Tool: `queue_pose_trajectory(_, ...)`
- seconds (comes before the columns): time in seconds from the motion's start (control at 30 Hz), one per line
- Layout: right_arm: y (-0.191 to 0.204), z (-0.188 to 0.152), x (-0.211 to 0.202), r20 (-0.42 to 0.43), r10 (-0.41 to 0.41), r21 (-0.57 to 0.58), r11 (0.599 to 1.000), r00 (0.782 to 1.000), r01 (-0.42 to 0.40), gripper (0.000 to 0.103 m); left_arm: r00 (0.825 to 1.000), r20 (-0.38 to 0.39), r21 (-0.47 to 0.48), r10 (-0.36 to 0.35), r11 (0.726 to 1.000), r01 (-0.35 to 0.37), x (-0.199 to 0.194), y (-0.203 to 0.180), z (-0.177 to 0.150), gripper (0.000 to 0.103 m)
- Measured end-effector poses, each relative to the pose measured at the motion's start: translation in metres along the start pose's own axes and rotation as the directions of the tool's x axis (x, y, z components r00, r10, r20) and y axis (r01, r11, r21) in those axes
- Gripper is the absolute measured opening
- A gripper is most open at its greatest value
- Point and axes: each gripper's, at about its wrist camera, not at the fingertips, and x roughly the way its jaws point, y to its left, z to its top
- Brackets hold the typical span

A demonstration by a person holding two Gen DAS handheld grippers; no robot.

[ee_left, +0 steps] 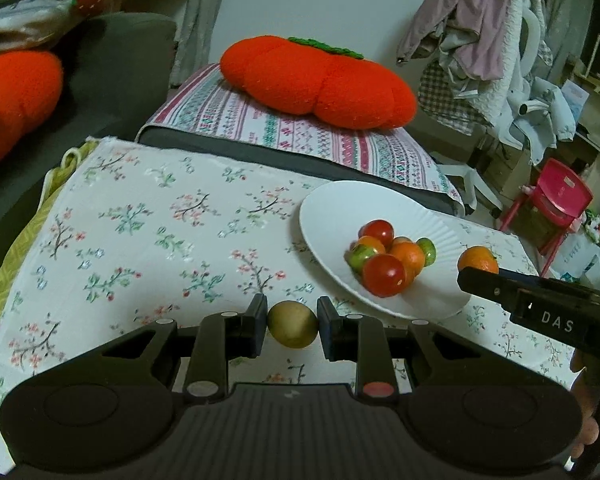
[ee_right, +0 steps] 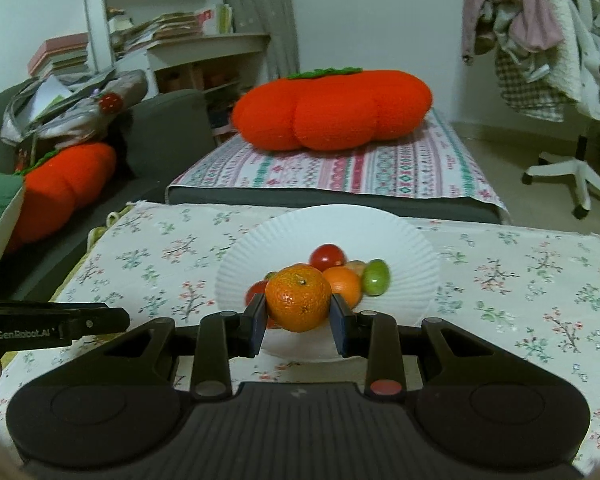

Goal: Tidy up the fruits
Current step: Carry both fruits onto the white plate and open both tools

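Left tool (ee_left: 292, 330) clamping small yellow-green fruit (ee_left: 292, 324) above floral table (ee_left: 140, 240); right tool (ee_right: 299, 320) gripping mandarin (ee_right: 299, 298) over white plate (ee_right: 404, 248) holding fruit pile (ee_right: 340, 268).

- Home, lived-in living room or bedroom corner.
- Grey sofa (ee_right: 168, 128) on the left, piled with bags and papers, a persimmon-shaped orange cushion (ee_right: 60, 188) on it.
- Bigger orange plush cushion (ee_right: 332, 108) on a grey ottoman under a striped patterned cover (ee_right: 380, 168).
- Work surface draped with a floral cloth (ee_left: 160, 216), paper plate (ee_right: 340, 228) on top.
- White bookshelf (ee_right: 172, 40) behind, crammed with books and loose stacks.
- Clothes heaped (ee_left: 480, 28) over a white swivel office chair (ee_right: 572, 168).
- Child-size red plastic chair (ee_left: 556, 200) on the tiled floor.
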Motion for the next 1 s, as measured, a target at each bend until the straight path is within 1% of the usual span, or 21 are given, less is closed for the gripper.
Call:
queue_pose_trajectory(0.3,-0.019,0.004,-0.001,0.014,-0.05,0.045,0.998,0.999,0.049,0.03,1.0,0.029,0.07,0.007,0.998,-0.009,0.017,-0.016,0.012,0.004)
queue_pose_trajectory(0.6,-0.034,0.008,0.002,0.024,-0.098,0.079,0.992,0.995,0.096,0.03,0.999,0.041,0.11,0.021,0.994,-0.026,0.036,-0.028,0.022,0.004)
queue_pose_trajectory(0.73,-0.039,0.006,0.008,0.016,-0.112,0.084,0.99,0.994,0.111,0.03,0.998,0.05,0.155,0.027,0.987,-0.035,0.048,-0.039,0.022,0.004)
queue_pose_trajectory(0.9,-0.039,0.004,0.019,-0.009,-0.12,0.066,0.991,0.993,0.12,0.03,0.998,0.06,0.207,0.006,0.978,-0.018,0.062,-0.05,0.02,0.004)
queue_pose_trajectory(1.0,-0.038,0.001,0.024,-0.028,-0.122,0.052,0.991,0.992,0.124,0.03,0.998,0.068,0.237,0.012,0.971,-0.027,0.069,-0.054,0.02,0.004)
